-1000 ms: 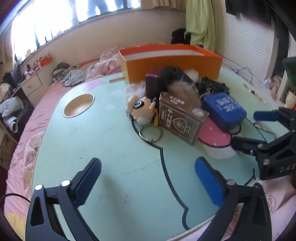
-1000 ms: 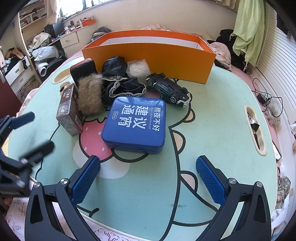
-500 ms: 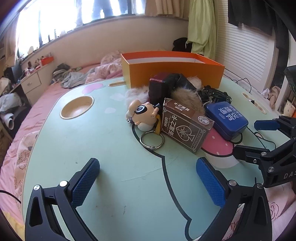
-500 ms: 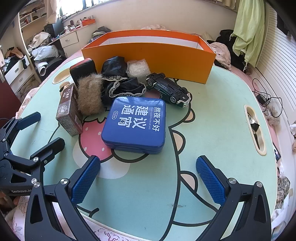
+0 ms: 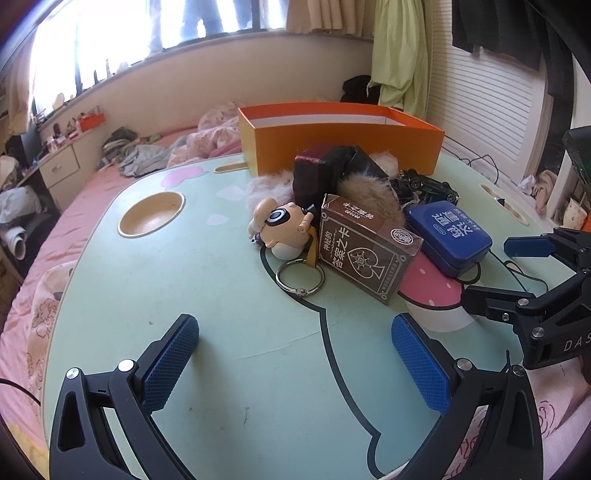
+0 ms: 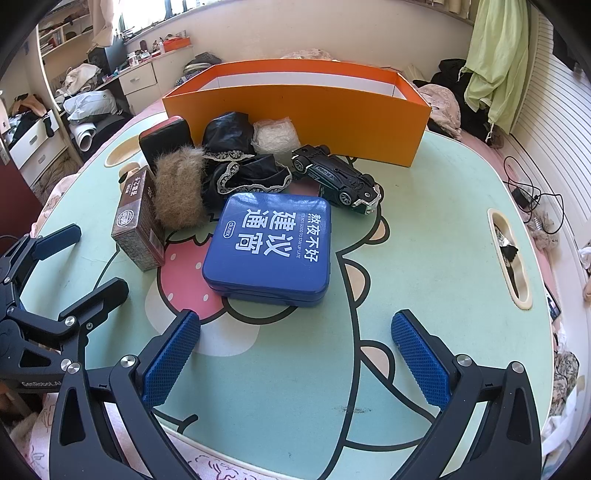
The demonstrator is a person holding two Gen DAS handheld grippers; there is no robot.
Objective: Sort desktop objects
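Two grippers: the left gripper (image 5: 295,363) and the right gripper (image 6: 297,363) both hang over the near edge of the table; each has its blue pads spread wide apart and holds nothing
Table: a pale green table top (image 6: 424,229) with a cartoon drawn on it in black lines; a pink strawberry shape (image 6: 184,273) sits in the drawing; it has a round cup hollow (image 5: 151,214) on the left side and a long slot (image 6: 508,258) on the right side
Pile: the things to sort lie close together in the middle of the table, in front of the orange box (image 6: 295,107)
Blue tin: a flat blue tin (image 6: 271,245) with white writing lies nearest the right gripper
Brown box: a small brown card box (image 5: 365,247) lies just left of the blue tin
Toy: a little doll keyring (image 5: 282,230) with a metal ring (image 5: 300,275) lies against the brown box
Car: a black toy car (image 6: 338,179) lies on its side between the blue tin and the orange box
Soft things: a brown furry thing (image 6: 179,192) and black lacy cloth (image 6: 243,173) lie behind the tin
Room: a bedroom; pink bedding (image 5: 33,295) shows under the table; a bright window (image 5: 147,33) runs along the far wall; a green cloth (image 6: 495,62) hangs on the right; white drawers (image 5: 61,168) stand on the left with clothes heaped near them
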